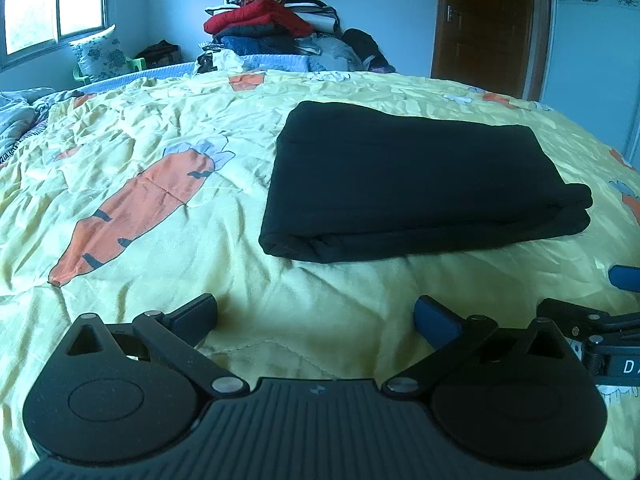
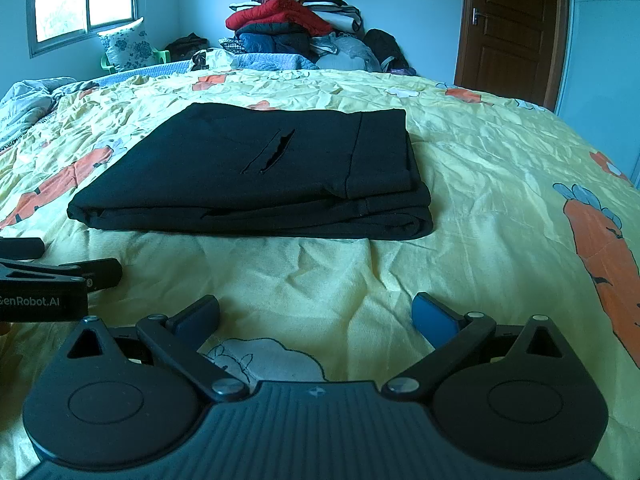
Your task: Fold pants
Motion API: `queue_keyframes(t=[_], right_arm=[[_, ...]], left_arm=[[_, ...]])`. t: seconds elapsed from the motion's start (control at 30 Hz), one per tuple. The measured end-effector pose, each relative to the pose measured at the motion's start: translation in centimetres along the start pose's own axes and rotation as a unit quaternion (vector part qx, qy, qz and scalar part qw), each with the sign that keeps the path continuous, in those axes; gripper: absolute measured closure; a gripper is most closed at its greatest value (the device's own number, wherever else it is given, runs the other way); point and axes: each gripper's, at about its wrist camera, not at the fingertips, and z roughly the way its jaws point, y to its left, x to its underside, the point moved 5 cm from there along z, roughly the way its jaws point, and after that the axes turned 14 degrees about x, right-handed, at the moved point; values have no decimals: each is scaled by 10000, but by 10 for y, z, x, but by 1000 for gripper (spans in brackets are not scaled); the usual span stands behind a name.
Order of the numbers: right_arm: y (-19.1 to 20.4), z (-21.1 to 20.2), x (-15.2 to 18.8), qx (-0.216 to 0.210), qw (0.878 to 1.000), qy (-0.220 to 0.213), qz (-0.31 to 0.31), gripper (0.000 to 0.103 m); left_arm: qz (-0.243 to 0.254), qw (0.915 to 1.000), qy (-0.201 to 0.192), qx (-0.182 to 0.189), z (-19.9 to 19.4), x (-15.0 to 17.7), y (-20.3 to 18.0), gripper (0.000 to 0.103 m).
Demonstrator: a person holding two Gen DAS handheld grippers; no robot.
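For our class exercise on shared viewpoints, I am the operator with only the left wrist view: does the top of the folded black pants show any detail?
Observer: Yes. The right wrist view shows a slit pocket opening on top of the pants.
Operator: Is the right gripper holding anything?
Observer: No. The right gripper is open over bare bedspread, short of the pants.
Operator: What is below its fingers?
Observer: A white cartoon print on the bedspread.

- Folded pants (image 2: 256, 176) lie on the quilt (image 2: 480, 168), ahead of both grippers.
- Clothes pile (image 2: 296, 24) far behind them.
- Door (image 2: 516, 28) ahead-right.
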Motion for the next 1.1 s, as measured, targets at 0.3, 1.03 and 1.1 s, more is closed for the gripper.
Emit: queue_keyframes(t=[0.3,1.03,1.1], right_arm=[[0,0,0,-6,10000,-1,8,0],[1,1,-1,125,9999,20,78,0],[0,1,-1,125,9999,21,80,0]], left_arm=[[-1,10000,0,-2,0,0,0,0],[-3,10000,0,-1,0,0,0,0],[-3,10000,0,-1,0,0,0,0]])
